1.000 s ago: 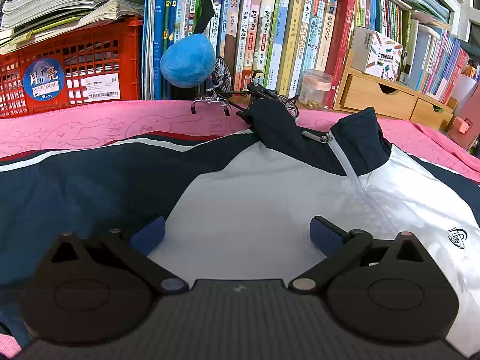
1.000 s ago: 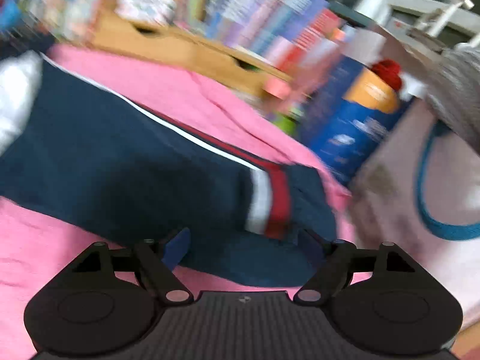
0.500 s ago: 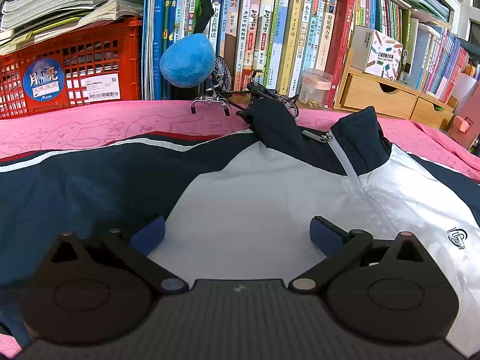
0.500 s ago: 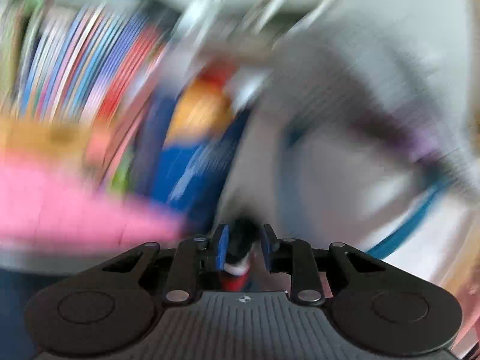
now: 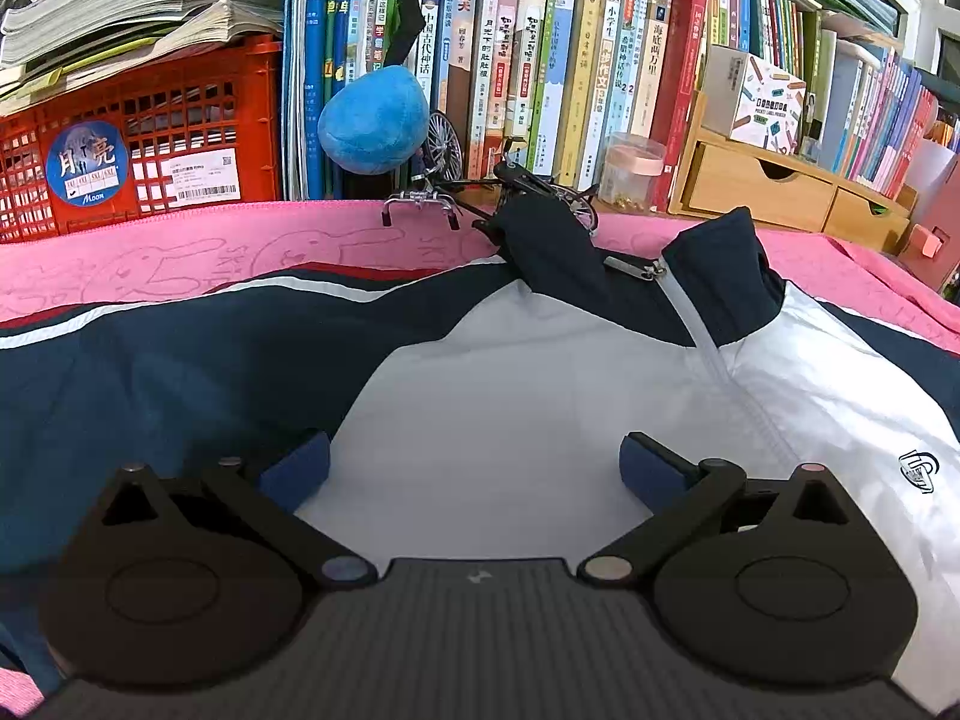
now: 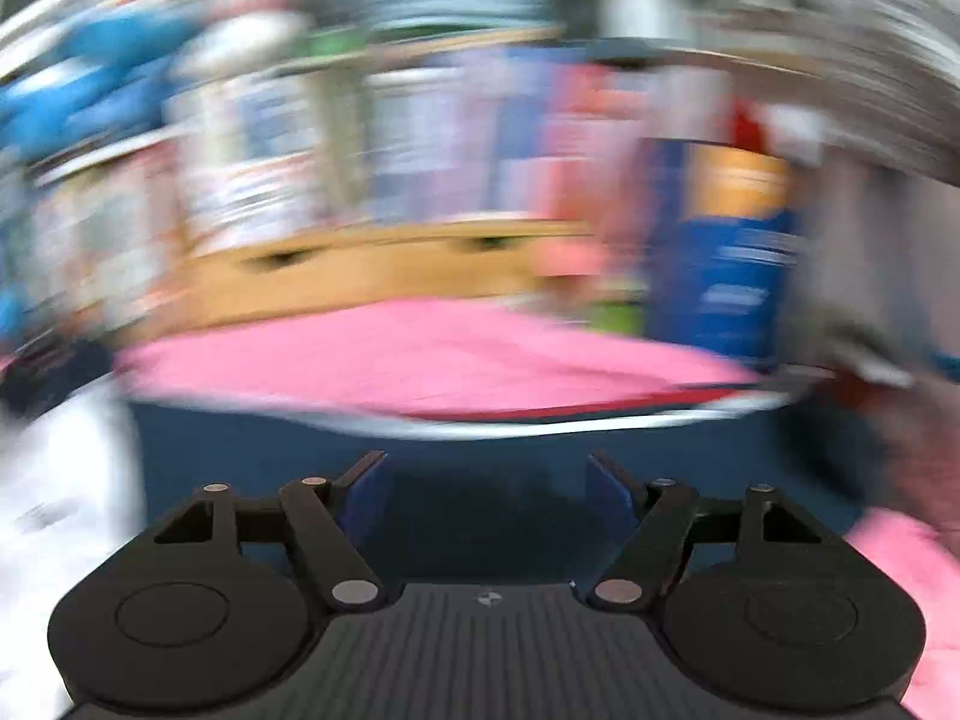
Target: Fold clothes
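A navy and white zip-up jacket (image 5: 492, 372) lies spread flat on a pink cloth (image 5: 180, 252) printed with faint animal outlines. Its white chest panel fills the gap between the jaws of the left gripper (image 5: 474, 465), which stand wide apart with nothing clamped; the blue pads hover over the fabric, whether touching it cannot be told. A small logo crest (image 5: 918, 471) sits on the white panel right of the right jaw, and the navy collar with its zipper pull (image 5: 627, 267) lies ahead of the jaws. Beyond the collar stands a miniature bicycle (image 5: 492, 192), with a blue plush ball (image 5: 373, 129) above it. Further left is a red plastic crate (image 5: 144, 138) bearing a round sticker reading "Moon" and a barcode label. A row of Chinese-titled books (image 5: 540, 66) lines the back.

In the blurred right view, the right gripper (image 6: 489, 495) is opening, jaws apart over the navy sleeve (image 6: 480, 456), gripping nothing
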Demonstrator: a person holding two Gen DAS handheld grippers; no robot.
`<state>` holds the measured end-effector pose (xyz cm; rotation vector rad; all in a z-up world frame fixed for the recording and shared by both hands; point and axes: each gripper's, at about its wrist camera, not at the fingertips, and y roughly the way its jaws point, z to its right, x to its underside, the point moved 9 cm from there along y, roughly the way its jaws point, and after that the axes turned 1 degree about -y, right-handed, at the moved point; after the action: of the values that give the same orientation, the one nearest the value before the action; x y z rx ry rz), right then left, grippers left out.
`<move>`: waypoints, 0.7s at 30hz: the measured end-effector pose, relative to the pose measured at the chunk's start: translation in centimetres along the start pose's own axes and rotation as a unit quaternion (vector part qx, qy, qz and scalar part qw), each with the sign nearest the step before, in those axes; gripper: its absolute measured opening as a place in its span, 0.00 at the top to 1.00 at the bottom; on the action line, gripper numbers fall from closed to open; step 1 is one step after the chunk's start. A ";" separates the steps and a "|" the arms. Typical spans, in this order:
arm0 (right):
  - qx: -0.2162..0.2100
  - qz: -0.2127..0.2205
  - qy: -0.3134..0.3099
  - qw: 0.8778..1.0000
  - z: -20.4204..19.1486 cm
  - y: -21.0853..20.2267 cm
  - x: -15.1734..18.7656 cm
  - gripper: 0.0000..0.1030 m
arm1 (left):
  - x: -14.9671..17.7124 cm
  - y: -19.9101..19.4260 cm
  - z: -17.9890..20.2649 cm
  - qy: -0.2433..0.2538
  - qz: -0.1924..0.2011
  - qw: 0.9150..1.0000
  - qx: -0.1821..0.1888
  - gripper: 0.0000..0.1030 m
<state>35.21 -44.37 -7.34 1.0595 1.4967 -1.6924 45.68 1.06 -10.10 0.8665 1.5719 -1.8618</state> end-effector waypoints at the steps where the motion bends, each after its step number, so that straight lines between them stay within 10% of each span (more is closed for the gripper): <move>1: -0.029 -0.003 -0.024 0.999 -3.3 -0.2 0.0 0.28 | 0.0 0.0 0.0 0.001 0.000 1.000 0.000 0.00; 10: -0.226 -0.049 -0.166 0.959 -27.1 -1.9 1.7 0.18 | 0.1 -0.1 0.0 0.016 -0.003 1.000 0.006 0.00; 14: -0.171 -0.060 -0.186 0.966 -25.1 -1.1 2.6 0.08 | 1.0 -1.9 -2.2 0.091 0.009 0.994 -0.065 0.00; 16: -0.058 -0.062 -0.165 0.983 -19.8 -0.3 2.0 0.08 | 1.2 -3.7 -4.4 0.126 0.033 0.982 -0.140 0.00; 17: 0.067 -0.051 -0.186 0.979 -16.8 0.1 1.7 0.10 | 1.3 -4.8 -5.8 0.133 0.040 0.972 -0.191 0.00; 18: 0.204 -0.032 -0.224 0.952 -14.1 -0.7 1.2 0.11 | 1.6 -6.0 -6.5 0.133 0.041 0.965 -0.221 0.00; 19: 0.256 -0.013 -0.248 0.934 -13.1 -1.9 1.1 0.11 | 2.0 -7.3 -6.7 0.130 0.039 0.965 -0.225 0.00; 21: 0.173 0.024 -0.208 0.962 -14.4 -6.0 1.6 0.10 | 3.5 -10.4 -5.7 0.101 0.030 0.978 -0.178 0.00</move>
<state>31.56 -29.20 -6.32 0.8267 0.9254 -2.0364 36.26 8.37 -6.85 0.9455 1.9046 -1.4225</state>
